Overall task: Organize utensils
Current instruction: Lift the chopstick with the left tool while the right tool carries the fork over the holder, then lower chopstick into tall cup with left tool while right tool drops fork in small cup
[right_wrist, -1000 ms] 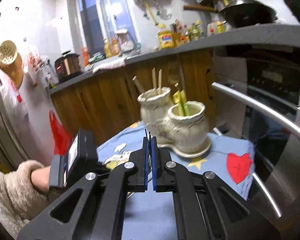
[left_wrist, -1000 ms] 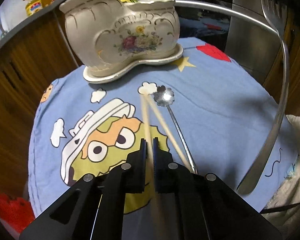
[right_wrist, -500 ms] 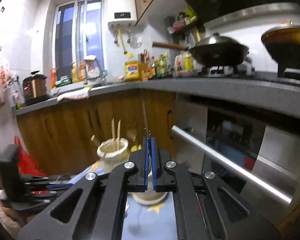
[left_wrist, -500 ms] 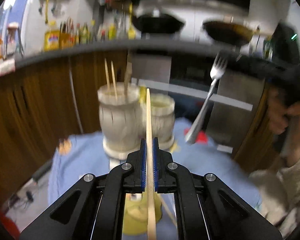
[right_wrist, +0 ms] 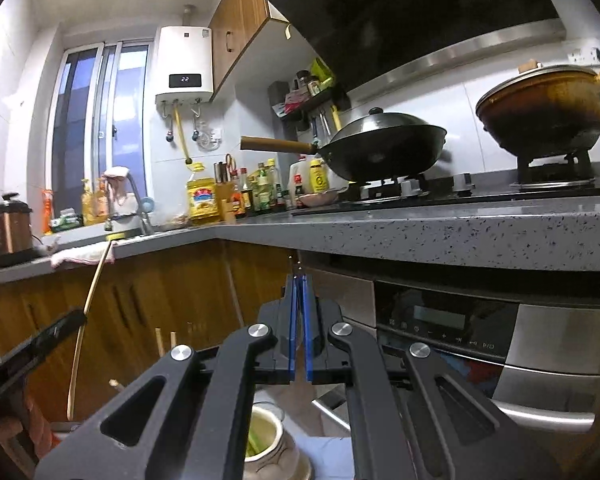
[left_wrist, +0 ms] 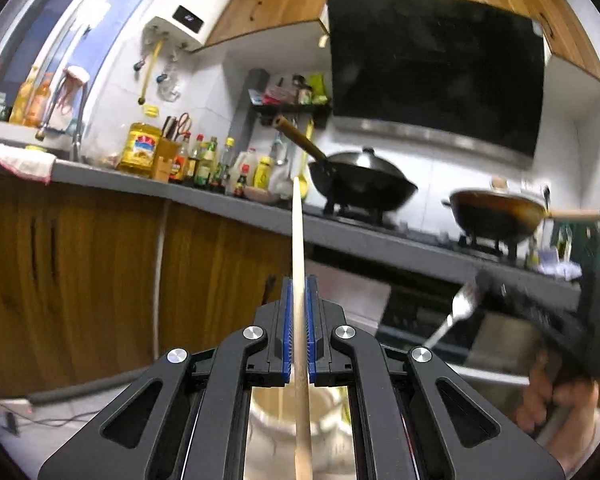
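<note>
Utensils: cream ceramic holder (left_wrist: 296, 436) now directly below, was ahead on cloth | left gripper (left_wrist: 299, 320) lifted, levelled, clamped on long wooden chopstick (left_wrist: 299, 264) | right gripper (right_wrist: 299, 320) raised, clamped on steel fork (left_wrist: 458, 312) | next: drop-in.

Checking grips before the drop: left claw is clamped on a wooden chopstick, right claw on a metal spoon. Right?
Not quite. The left claw is clamped on the wooden chopstick, but the right claw holds a metal fork, not a spoon; the left wrist view shows its tines.
</note>
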`<move>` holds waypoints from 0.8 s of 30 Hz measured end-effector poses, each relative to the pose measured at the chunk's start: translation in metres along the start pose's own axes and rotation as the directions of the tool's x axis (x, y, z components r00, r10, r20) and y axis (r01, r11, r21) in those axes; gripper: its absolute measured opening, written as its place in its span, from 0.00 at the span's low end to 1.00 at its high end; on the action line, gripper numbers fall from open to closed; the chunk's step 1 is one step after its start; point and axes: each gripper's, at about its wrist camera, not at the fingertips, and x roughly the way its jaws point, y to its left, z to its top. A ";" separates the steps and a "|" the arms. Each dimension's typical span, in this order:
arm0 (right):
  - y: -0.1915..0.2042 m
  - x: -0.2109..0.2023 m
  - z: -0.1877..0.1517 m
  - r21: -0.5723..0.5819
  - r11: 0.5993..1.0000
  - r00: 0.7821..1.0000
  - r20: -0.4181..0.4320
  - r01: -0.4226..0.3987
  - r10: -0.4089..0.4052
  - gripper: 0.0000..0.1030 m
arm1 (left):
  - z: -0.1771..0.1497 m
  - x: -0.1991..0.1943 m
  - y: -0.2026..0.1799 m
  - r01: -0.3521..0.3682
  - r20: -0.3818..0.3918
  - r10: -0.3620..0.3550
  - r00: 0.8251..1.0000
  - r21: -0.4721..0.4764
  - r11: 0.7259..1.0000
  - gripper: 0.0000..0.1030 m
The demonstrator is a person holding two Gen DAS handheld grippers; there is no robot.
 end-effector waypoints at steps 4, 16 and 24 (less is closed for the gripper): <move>-0.002 0.011 -0.009 -0.019 1.000 1.000 -0.016 -0.018 0.017 0.03 | -0.002 0.035 -0.002 -0.029 0.030 0.028 0.999 0.023 0.999 0.06; -0.013 0.035 -0.029 0.012 0.998 0.991 -0.117 -0.061 0.062 0.03 | -0.029 0.064 0.010 -0.054 0.011 0.054 0.998 0.027 0.998 0.06; 0.003 0.035 -0.040 -0.063 0.993 0.986 -0.143 -0.096 0.086 0.03 | -0.039 0.031 0.016 -0.021 -0.002 0.021 1.000 0.019 1.000 0.06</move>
